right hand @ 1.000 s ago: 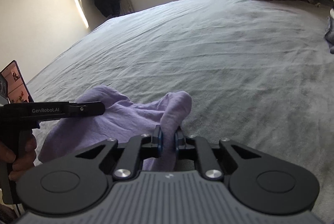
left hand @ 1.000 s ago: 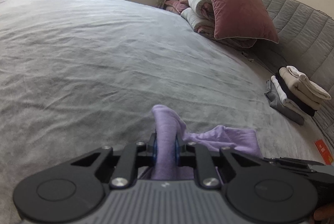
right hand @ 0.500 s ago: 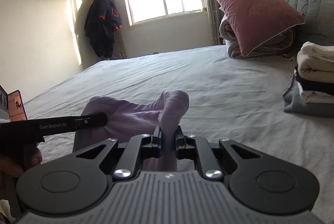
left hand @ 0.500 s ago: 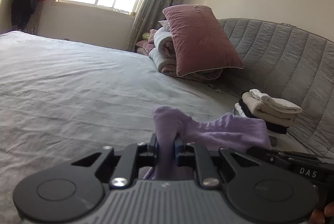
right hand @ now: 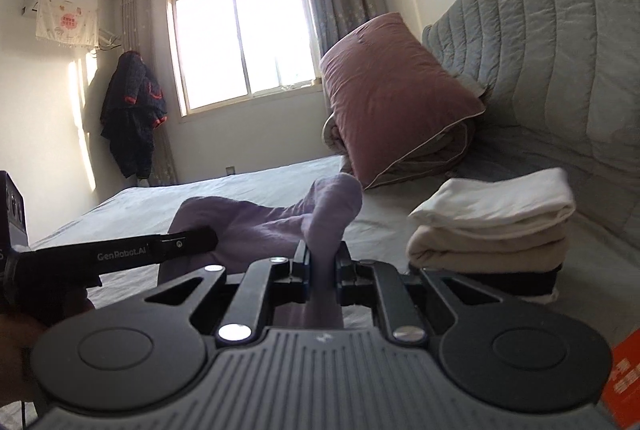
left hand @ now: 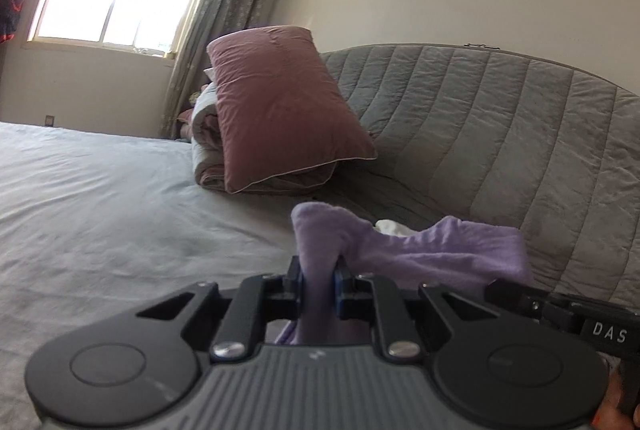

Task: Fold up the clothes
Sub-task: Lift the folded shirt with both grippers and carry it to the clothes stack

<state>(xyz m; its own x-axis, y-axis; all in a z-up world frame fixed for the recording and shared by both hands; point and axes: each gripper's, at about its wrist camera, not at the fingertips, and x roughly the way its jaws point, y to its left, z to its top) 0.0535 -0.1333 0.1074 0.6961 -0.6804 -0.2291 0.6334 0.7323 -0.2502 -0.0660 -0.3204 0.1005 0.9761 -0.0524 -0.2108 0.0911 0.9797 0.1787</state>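
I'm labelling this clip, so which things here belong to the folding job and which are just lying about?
In the job:
purple garment, pinched at two spots
left gripper
right gripper
stack of folded clothes

Just lying about:
pink pillow
rolled duvet
hanging jacket
orange packet

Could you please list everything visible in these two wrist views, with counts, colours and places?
lilac garment: one, pale purple, held up between both grippers.
folded clothes stack: one pile, white, beige, then black, on the bed by the headboard.
pillow: one, dusty pink, leaning on a rolled duvet.
bed: one, grey cover.
headboard: one, grey quilted.
window: one, bright, grey curtains.
dark jacket: one, hanging on the far wall.
air conditioner: one, white, high on the wall.
left gripper: black, clamped on the garment.
right gripper: black, clamped on the garment.
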